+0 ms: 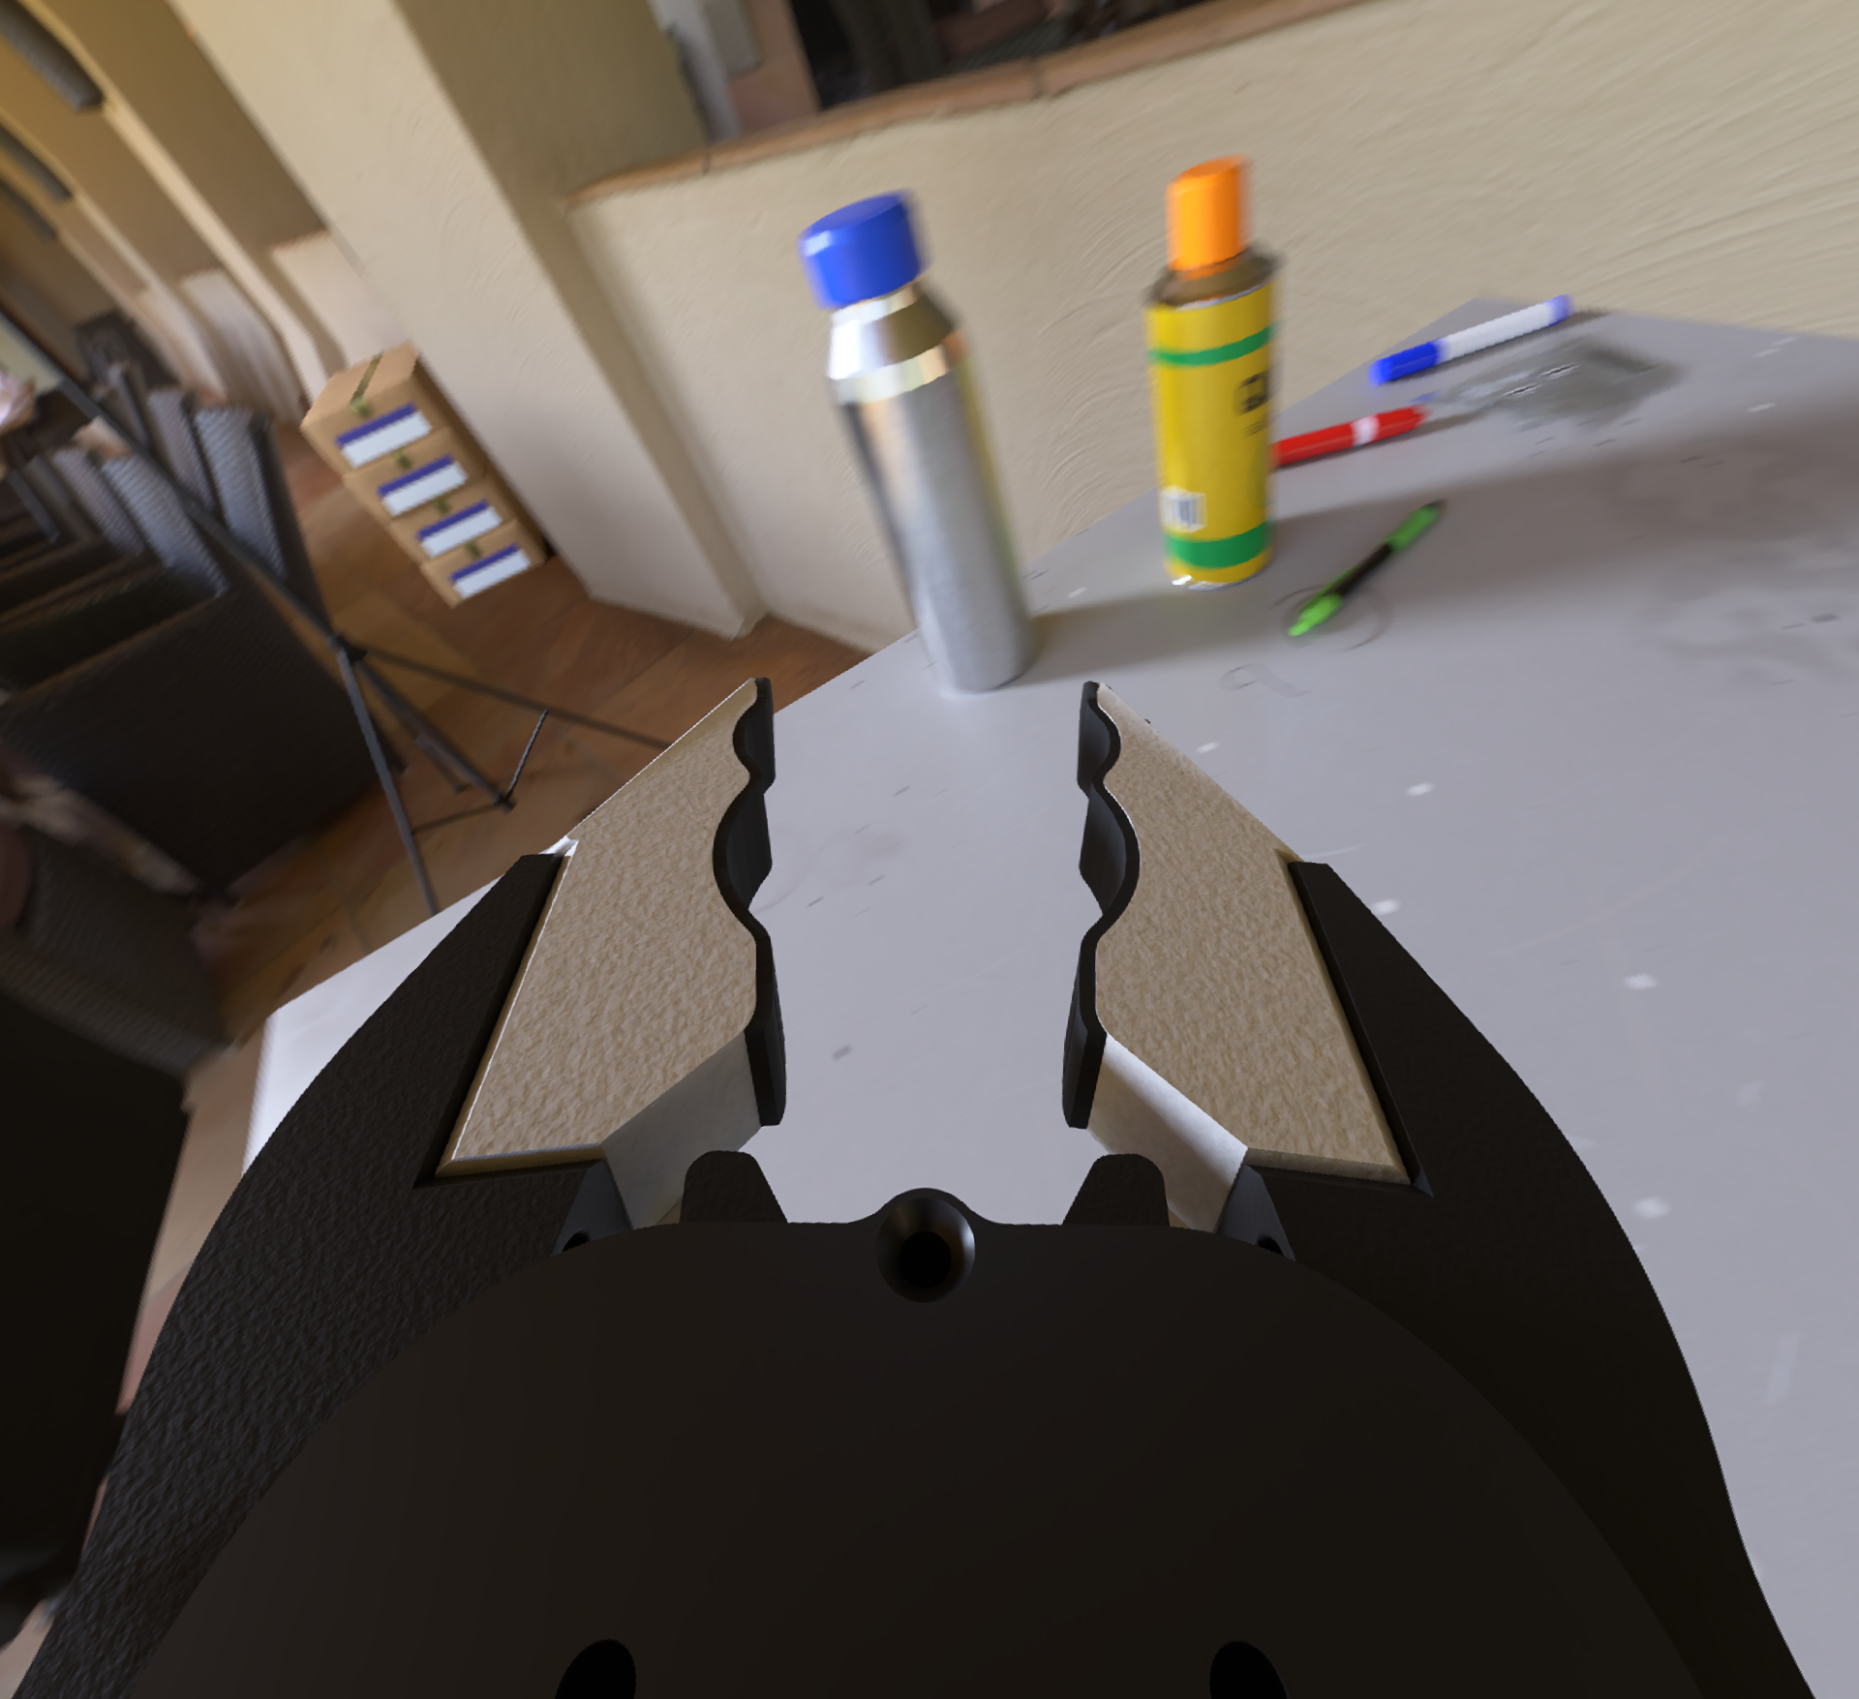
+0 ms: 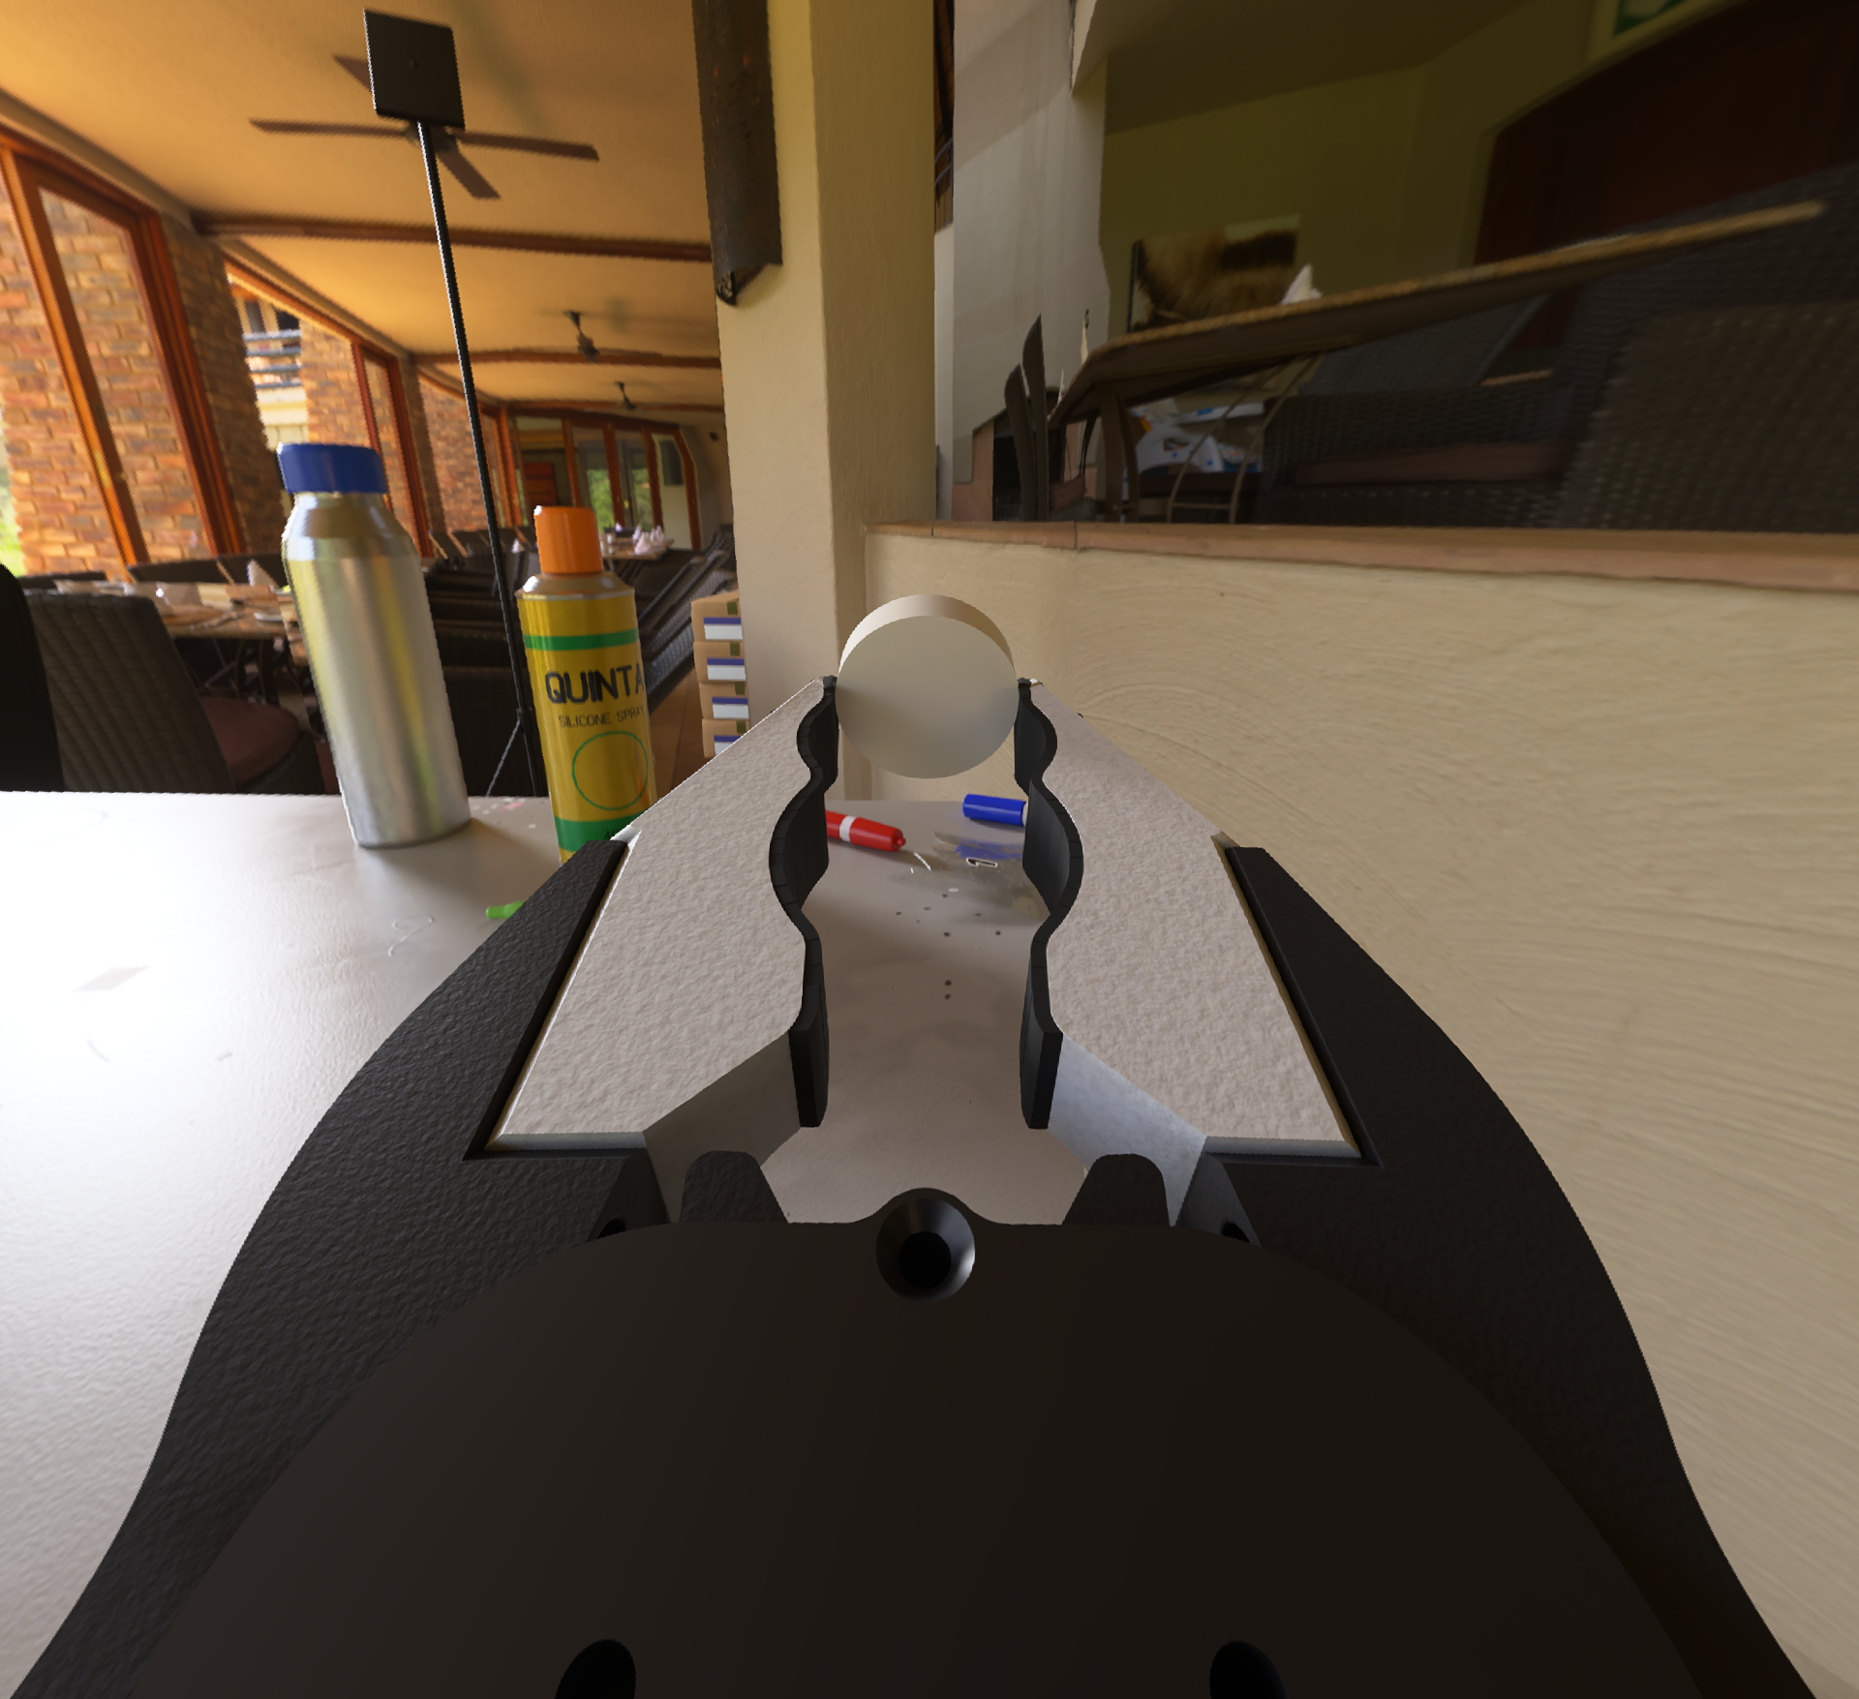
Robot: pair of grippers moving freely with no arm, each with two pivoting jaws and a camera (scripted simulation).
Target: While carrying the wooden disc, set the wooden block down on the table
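Observation:
My right gripper [image 2: 925, 695] is shut on the pale wooden disc [image 2: 925, 690], which it pinches at its fingertips and holds above the grey table [image 2: 201, 997]. My left gripper [image 1: 925, 715] is open and empty, with its jaws wide apart, low over the table [image 1: 1308, 947] near the table's left edge. The wooden block is not visible in either view.
A silver bottle with a blue cap [image 1: 925, 484] [image 2: 367, 655] and a yellow spray can with an orange cap [image 1: 1212, 404] [image 2: 588, 695] stand ahead. A red marker [image 1: 1348, 434] [image 2: 865, 831], a blue marker [image 1: 1469, 338] [image 2: 994, 808] and a green pen [image 1: 1368, 566] lie beyond. A tripod [image 2: 453, 404] stands off the table.

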